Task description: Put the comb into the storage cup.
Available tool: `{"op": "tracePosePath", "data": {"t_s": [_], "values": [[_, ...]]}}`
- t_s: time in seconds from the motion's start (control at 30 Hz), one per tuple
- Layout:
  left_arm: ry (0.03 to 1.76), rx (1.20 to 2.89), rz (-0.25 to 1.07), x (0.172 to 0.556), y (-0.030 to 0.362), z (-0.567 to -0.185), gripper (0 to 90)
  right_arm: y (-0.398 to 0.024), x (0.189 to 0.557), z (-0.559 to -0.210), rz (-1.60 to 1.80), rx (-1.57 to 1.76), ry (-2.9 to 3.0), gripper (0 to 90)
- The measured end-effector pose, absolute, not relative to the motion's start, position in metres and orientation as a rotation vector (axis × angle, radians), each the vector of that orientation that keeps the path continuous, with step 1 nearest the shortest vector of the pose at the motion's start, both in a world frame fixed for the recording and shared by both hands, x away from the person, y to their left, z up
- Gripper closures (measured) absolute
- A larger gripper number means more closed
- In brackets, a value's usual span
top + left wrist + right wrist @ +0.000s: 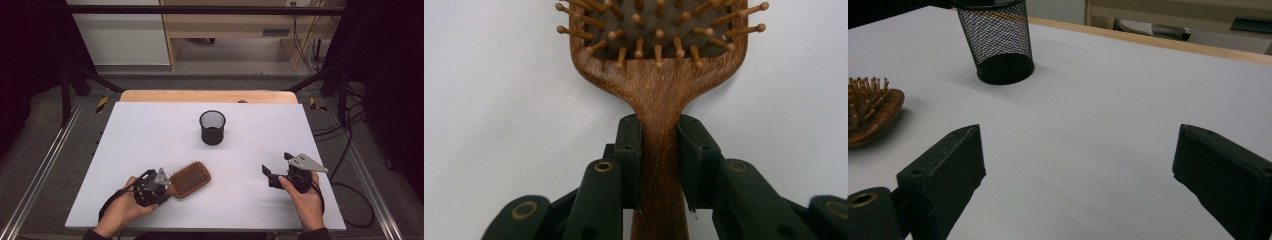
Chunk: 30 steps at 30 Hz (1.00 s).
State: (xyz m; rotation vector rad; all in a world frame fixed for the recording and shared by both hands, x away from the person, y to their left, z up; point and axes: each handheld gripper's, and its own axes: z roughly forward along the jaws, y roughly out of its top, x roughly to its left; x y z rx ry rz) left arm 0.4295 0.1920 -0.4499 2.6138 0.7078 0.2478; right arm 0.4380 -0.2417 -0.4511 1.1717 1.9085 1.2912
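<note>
High view first: I see the left gripper (167, 186) near the front left of the white table (150, 130), clamped on the handle of the wooden hairbrush (190, 178). Brush lies flat on the table, bristles up, head pointing right and slightly away from me. Right gripper (266, 172) sits at front right, well apart from the brush, held by the right hand (306, 197). Black mesh cup (212, 127) stands upright mid-table, farther back, apart from both grippers.

Left gripper view: both jaw pads press the hairbrush (659, 85) at the narrow neck of the handle, one each side, no gap visible. Handle runs straight between the jaws, paddle head with wooden pins beyond.

Right gripper view: jaws spread wide, nothing between them, bare table (1088, 125) underneath. Mesh cup (997, 42) ahead to the left, brush head (870, 112) at the left edge.
</note>
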Motion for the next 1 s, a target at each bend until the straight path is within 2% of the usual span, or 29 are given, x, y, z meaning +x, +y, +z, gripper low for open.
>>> {"op": "tracePosePath", "data": {"t_s": [0.17,0.23,0.43,1.0], "values": [[0.684,2.518,0.351,0.433,0.183,-0.442,72.8,-0.239,0.438,-0.45,1.315,1.167,1.907,6.4],[0.696,2.43,0.42,0.437,0.176,-0.439,72.8,-0.236,0.438,-0.45,1.344,1.162,1.912,6.3],[0.678,2.369,0.482,0.438,0.167,-0.441,72.9,-0.223,0.439,-0.448,1.458,1.179,1.904,6.0],[0.668,2.256,0.532,0.43,0.16,-0.445,72.9,-0.176,0.443,-0.451,1.784,1.23,1.951,4.3]]}}
